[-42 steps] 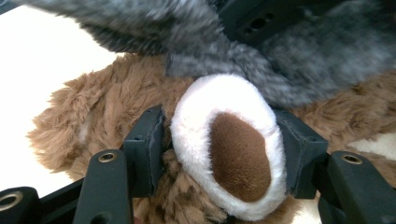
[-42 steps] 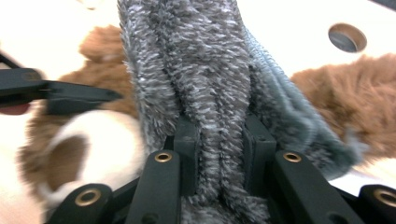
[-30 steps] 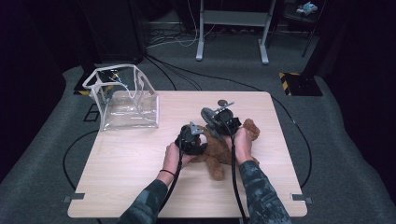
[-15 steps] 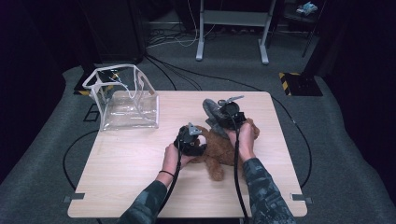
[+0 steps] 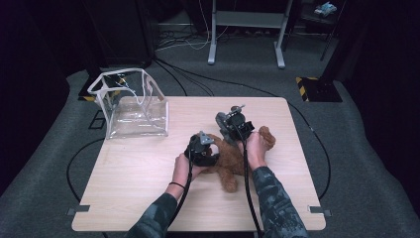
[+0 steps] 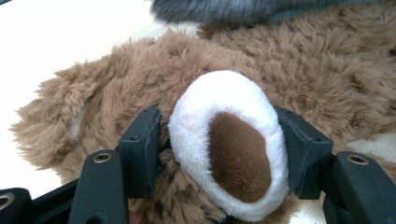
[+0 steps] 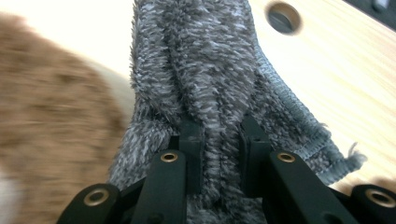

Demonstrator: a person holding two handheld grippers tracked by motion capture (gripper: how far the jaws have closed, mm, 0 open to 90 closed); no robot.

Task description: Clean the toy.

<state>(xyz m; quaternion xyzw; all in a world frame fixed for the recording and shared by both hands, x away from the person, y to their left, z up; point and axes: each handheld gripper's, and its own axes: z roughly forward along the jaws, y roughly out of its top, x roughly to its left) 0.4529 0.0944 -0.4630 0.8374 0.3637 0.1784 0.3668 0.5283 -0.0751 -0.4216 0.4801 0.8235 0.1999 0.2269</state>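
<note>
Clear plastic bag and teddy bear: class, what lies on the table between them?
Nothing: in the high view, bare wooden table separates the clear plastic bag from the teddy bear.

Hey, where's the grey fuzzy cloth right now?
The grey cloth is pinched in the right gripper, just right of the brown teddy bear near the table's middle in the high view.

You are working in a recording lab or studio. The evidence: a single light wooden tabletop on grey carpet, dark surroundings, cables trailing across the floor, a metal equipment stand behind, and hazard-striped tape marking floor positions.
</note>
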